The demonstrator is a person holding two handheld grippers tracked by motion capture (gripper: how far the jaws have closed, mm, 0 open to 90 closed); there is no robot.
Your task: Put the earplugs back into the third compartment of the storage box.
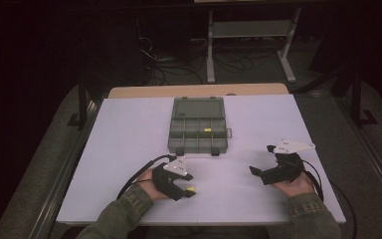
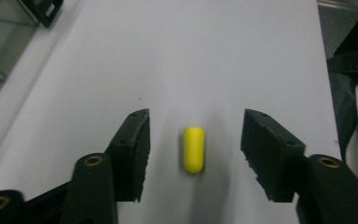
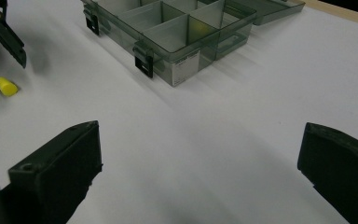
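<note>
Your compartment box sits open at the middle of the bench, its clear grey lid folded flat away from you and its latches facing you. The tray is split by dividers into small cells; one cell in the near row, right of centre, holds a yellow earplug, and the other cells that can be seen look bare. In the right gripper view the same box stands ahead, a white label on its near corner. A second yellow earplug lies loose on the bench well short of the box, on your left side. Your left gripper is down over it, fingers half spread with the plug lying between them and a clear gap on either side, so nothing pinches it. Your right gripper rests on the bench to the right, its fingers spread wide around bare surface. The bench top is a pale matte sheet over a wooden board that shows at the far edge. Beyond it the room is dark, with cables on the floor and a white metal stand.
</note>
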